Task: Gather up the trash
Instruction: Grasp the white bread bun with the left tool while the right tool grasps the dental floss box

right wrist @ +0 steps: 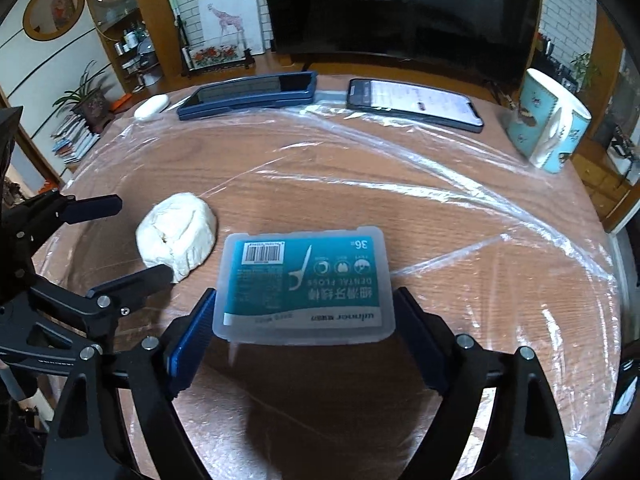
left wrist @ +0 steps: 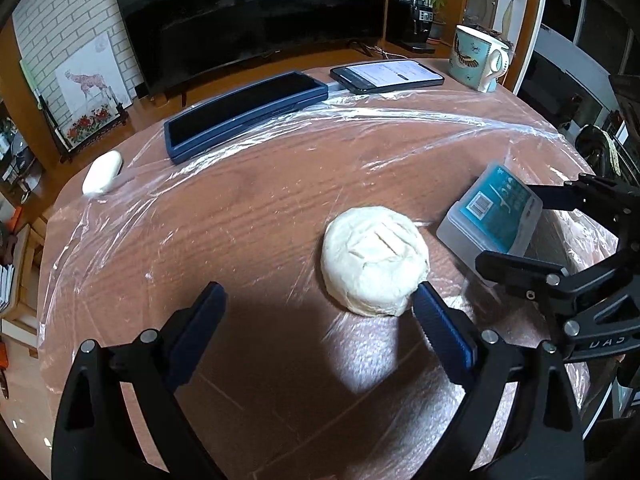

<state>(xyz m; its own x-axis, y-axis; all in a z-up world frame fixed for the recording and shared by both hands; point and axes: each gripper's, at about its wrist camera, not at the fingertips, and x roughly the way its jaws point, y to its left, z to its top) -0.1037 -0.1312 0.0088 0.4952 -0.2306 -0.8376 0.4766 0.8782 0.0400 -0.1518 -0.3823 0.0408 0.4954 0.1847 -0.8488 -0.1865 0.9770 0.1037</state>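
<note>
The right tool (right wrist: 303, 312) is straddling the dental floss box (right wrist: 304, 280), its jaws apart and hugging the box's sides at three and nine o'clock; I cannot tell if the pads are pressing yet. The left tool (left wrist: 320, 304) is hanging wide open, the crumpled white wad (left wrist: 374, 260) sitting on the tabletop (left wrist: 260, 208) at one o'clock of it, just beside its right finger. Looks like the pickup step: next, each tool needs to be squeezing shut before lifting.

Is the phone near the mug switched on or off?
On. The phone shows a lit white screen with text, unlike the dark tablet beside it.
</note>
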